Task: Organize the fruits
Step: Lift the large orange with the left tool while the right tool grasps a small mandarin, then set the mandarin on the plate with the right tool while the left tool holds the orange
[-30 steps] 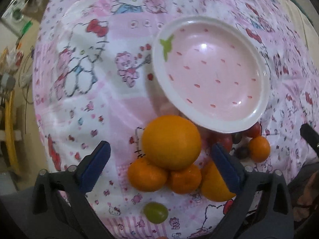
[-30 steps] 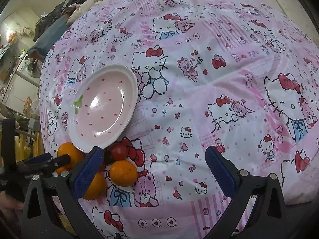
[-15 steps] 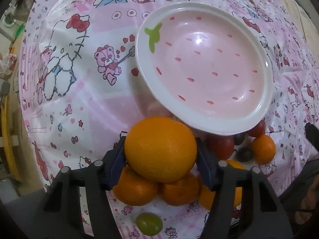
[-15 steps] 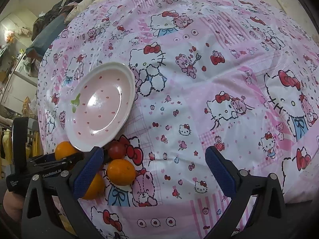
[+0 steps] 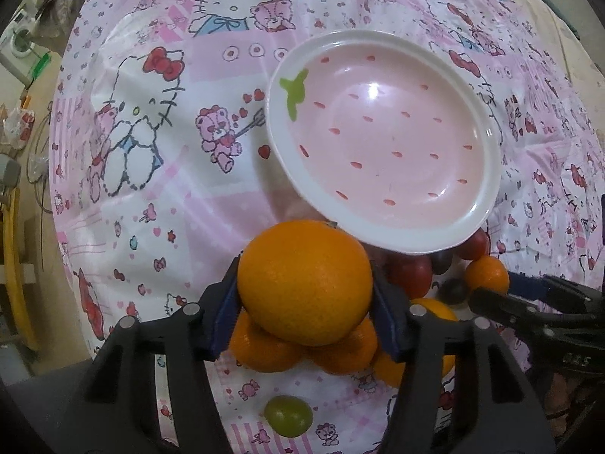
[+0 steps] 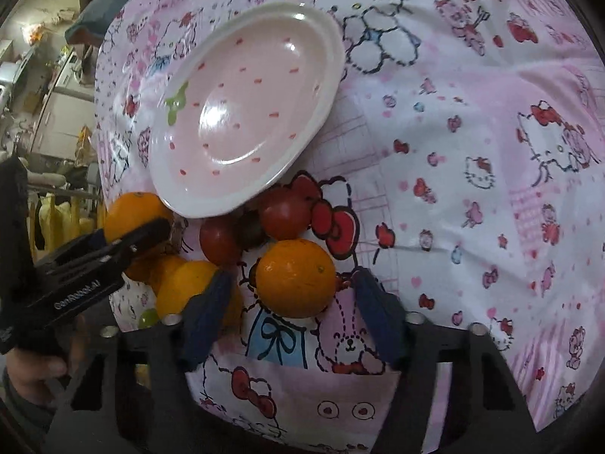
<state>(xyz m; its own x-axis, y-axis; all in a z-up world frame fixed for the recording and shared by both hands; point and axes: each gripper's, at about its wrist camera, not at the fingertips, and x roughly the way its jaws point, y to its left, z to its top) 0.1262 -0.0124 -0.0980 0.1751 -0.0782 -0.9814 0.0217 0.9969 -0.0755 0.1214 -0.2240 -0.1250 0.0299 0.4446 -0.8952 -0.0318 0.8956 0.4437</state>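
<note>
Near the plate (image 5: 487,174), the left gripper (image 5: 304,295) has just squeezed the big orange (image 5: 304,282). The right gripper (image 6: 291,295) is closing around a small orange (image 6: 295,278), not touching yet. Both can go on the plate.

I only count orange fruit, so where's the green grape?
In the left wrist view, the green grape lies alone on the cloth at bottom centre, below the tangerines.

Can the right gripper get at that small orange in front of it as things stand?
Probably yes. The small orange lies alone on the tablecloth, already between the right gripper's blue pads, whose jaws are closing with gaps left either side. The tomatoes sit beyond it, clear of the jaws.
</note>
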